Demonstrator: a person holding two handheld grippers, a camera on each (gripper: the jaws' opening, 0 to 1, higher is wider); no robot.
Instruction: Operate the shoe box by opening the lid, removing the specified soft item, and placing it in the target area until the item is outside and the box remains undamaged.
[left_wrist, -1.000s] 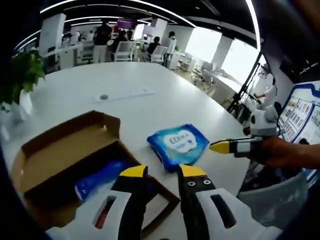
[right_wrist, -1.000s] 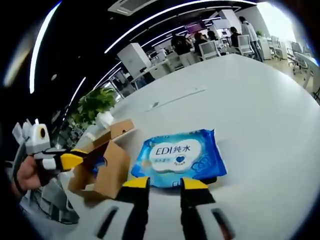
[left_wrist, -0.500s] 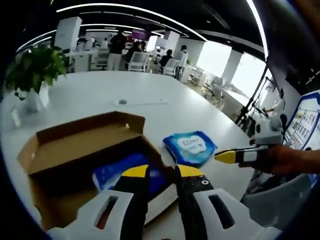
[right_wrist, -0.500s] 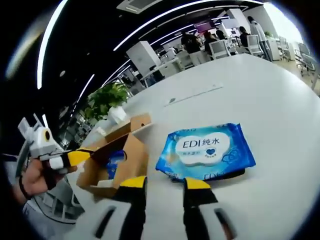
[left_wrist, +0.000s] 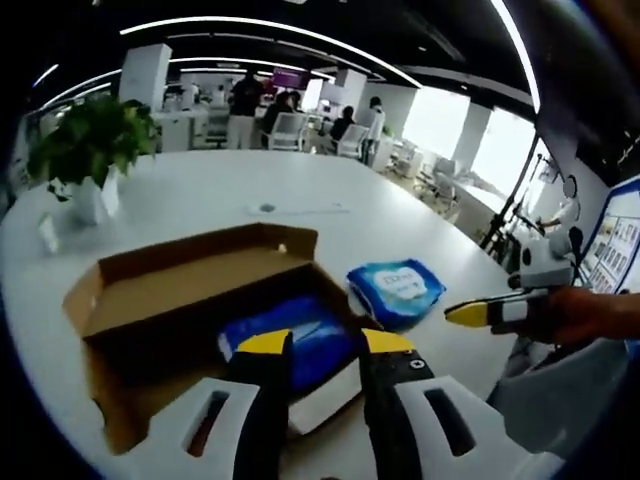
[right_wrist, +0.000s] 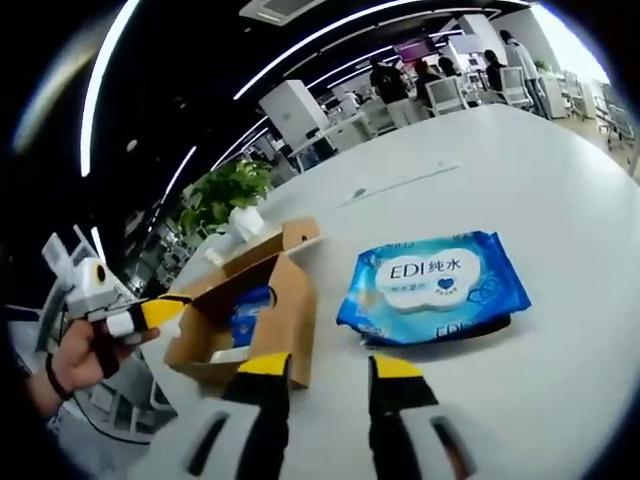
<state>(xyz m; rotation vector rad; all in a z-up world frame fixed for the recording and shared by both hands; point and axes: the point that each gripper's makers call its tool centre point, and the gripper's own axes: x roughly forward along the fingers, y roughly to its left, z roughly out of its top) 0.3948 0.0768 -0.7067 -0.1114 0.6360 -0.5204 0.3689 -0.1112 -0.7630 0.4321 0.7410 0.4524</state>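
The brown cardboard shoe box (left_wrist: 180, 290) lies open on the white table, its lid folded back to the left. A blue soft packet (left_wrist: 295, 340) rests inside it. My left gripper (left_wrist: 325, 345) hovers open just above the box's near edge, nothing between its yellow tips. A blue EDI wet-wipe pack (left_wrist: 400, 288) lies flat on the table right of the box. In the right gripper view that wipe pack (right_wrist: 435, 285) sits ahead, apart from my open right gripper (right_wrist: 330, 368). The box (right_wrist: 265, 320) stands to its left. The left gripper (right_wrist: 140, 315) reaches in, held by a hand.
A potted plant (left_wrist: 85, 150) stands at the table's far left, and a thin strip (left_wrist: 300, 208) lies farther back. The right gripper (left_wrist: 485, 312) and a hand come in from the right near the table edge. People and chairs are far behind.
The left view has shifted, so the box is now central and the packet inside shows more. The right gripper has drawn back from the wipe pack, which stays flat on the table.
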